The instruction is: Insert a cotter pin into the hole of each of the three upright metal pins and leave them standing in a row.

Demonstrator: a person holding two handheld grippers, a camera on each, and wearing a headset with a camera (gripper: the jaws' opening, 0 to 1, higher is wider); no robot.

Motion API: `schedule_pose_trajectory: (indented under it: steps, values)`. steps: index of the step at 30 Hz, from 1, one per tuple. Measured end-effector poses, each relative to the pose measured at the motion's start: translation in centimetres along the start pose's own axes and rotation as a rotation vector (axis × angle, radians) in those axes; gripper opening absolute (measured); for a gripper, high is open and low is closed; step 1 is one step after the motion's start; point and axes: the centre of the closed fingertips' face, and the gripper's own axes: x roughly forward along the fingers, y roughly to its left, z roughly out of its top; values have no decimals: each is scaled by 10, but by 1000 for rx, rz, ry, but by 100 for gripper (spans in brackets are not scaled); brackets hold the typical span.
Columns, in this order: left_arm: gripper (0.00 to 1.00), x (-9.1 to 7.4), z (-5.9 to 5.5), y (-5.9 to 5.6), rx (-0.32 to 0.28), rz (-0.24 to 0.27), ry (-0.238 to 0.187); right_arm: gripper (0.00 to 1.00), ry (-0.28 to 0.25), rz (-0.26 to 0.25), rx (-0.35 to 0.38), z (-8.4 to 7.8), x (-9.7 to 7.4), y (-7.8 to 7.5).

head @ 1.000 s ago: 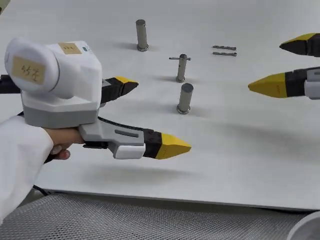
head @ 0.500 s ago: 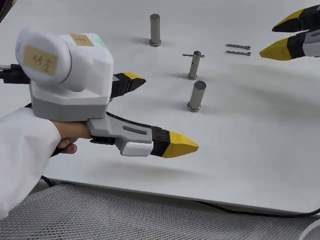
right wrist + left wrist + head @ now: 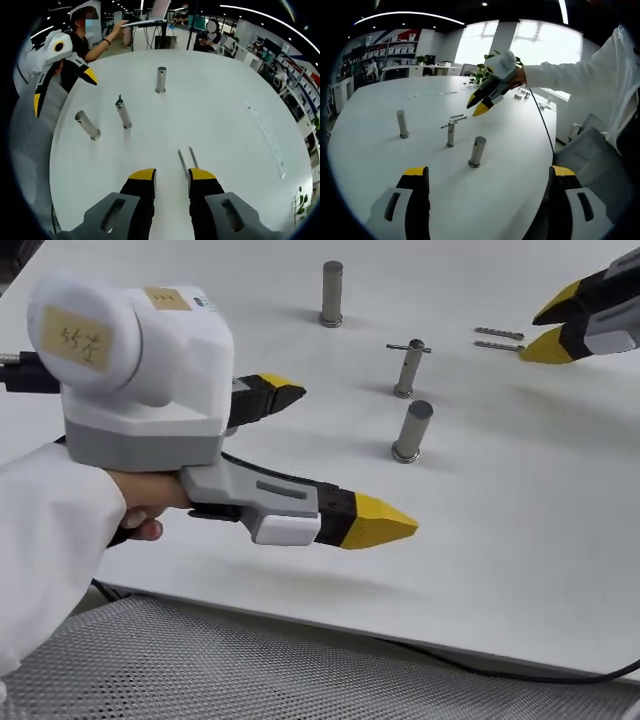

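Right gripper: jaws a narrow gap apart, empty, tips just beside the loose cotters, likely lining up to pinch one.
Left gripper: jaws wide, empty, hanging at 7 o'clock of the pins, probably ready to steady one.
Cotters: three. Two lie loose at 2 o'clock of the middle pin, and one sits through it.
Pins: three upright. The far pin and near pin are unfilled.
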Motion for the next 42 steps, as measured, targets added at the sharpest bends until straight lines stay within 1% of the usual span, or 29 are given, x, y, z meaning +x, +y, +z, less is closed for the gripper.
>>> schedule_pose_trajectory:
  steps: [2, 6, 8, 10, 12, 14, 16, 18, 19, 21, 22, 26, 27, 28, 29, 33, 35, 36, 37, 38, 42]
  values:
    - [99, 1, -1, -1, 0, -4, 4, 19, 10, -8, 2, -2, 5, -5]
    - [99, 2, -3, -5, -13, -10, 12, 16, 44, 5, -1, -8, 14, -9]
    - [99, 3, -4, -6, -18, -14, 21, 15, 64, 5, -16, -11, 18, -9]
    - [99, 3, -5, -7, -26, -15, 26, 15, 74, 16, -10, -13, 21, -10]
    - [99, 3, -5, -5, -20, -2, 23, 15, 82, 16, -15, -14, 21, -6]
    - [99, 3, -5, -5, -17, 0, 22, 15, 86, 20, -15, -14, 19, -4]
    - [99, 3, -5, -4, -24, 5, 22, 15, 91, 16, -19, -14, 19, -4]
    - [99, 2, -5, -3, -30, 10, 19, 14, 109, 2, -35, -16, 18, -7]
    - [99, 2, -4, -2, -35, 16, 12, 14, 115, 5, -35, -17, 18, -7]
    - [99, 3, -3, -3, -43, 16, 5, 13, 103, 12, -29, -15, 20, -9]
    - [99, 2, -2, -3, -44, 17, 2, 13, 108, 12, -29, -15, 21, -11]
    - [99, 2, -1, -5, -45, 13, 2, 10, 119, 38, -24, -14, 23, -10]
    - [98, 2, -1, -5, -46, 11, 1, 9, 123, 43, -19, -14, 23, -9]
    - [94, 2, -1, -6, -45, 6, -1, 7, 132, 62, 1, -15, 24, -6]
    - [92, 2, -1, -6, -44, 8, -3, 4, 136, 70, 5, -15, 24, -5]
    - [91, 0, 0, -2, -50, 18, -14, 2, 159, 73, -16, -14, 27, -6]
    - [91, -1, 2, 0, -59, 21, -23, 0, 173, 60, -30, -15, 30, -8]
    - [91, -1, 2, -1, -61, 21, -24, 0, 186, 40, -55, -15, 30, -11]
    - [91, -1, 3, -2, -61, 22, -25, 0, 192, 52, -71, -14, 30, -7]
    - [91, -1, 3, -1, -60, 24, -26, 0, 200, 44, -86, -14, 30, -8]
    - [91, -3, 5, 3, -69, 41, -35, 0, 215, 30, -71, -15, 29, -11]
